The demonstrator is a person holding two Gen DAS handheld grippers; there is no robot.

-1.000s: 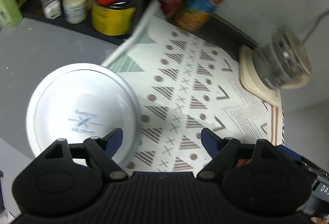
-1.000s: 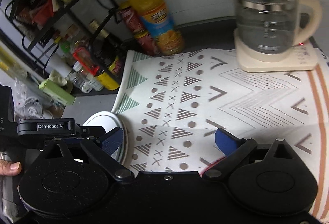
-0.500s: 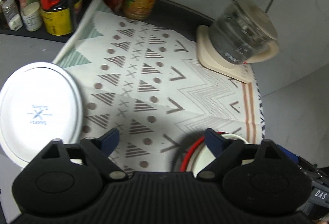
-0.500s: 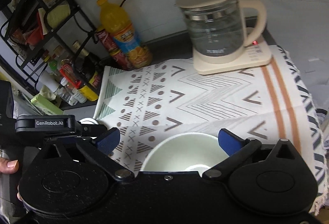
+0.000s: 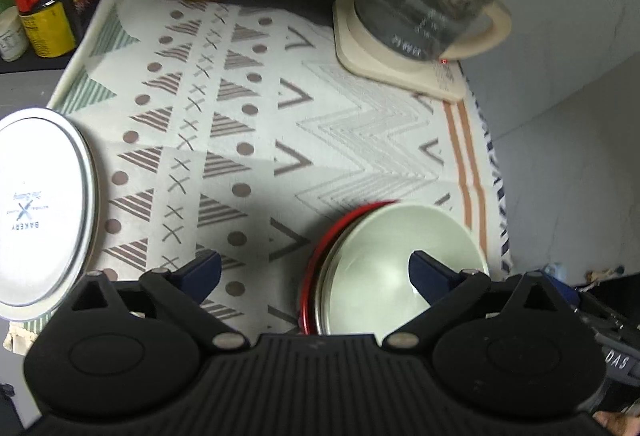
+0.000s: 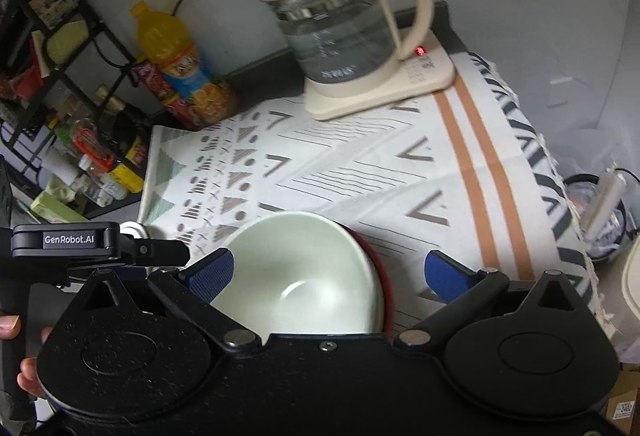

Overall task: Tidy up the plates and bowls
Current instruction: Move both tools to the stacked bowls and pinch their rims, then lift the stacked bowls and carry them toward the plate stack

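Observation:
A pale green bowl (image 5: 384,256) sits on a red-rimmed plate (image 5: 316,264) on the patterned cloth, near its front right. It also shows in the right wrist view (image 6: 304,268), with the red plate (image 6: 384,276) under it. A white plate (image 5: 36,211) lies upside down at the cloth's left edge. My left gripper (image 5: 316,272) is open and empty, just above the bowl's left side. My right gripper (image 6: 328,276) is open and empty, over the bowl.
A glass kettle (image 6: 348,31) on a cream base stands at the back right of the cloth (image 6: 360,171). An orange juice bottle (image 6: 176,63), cans and sauce bottles (image 5: 44,19) line the back left. The left gripper's body (image 6: 68,240) sits at the left.
Both grippers have swung right, away from the white plate. The green bowl on the red plate has come into view under both of them.

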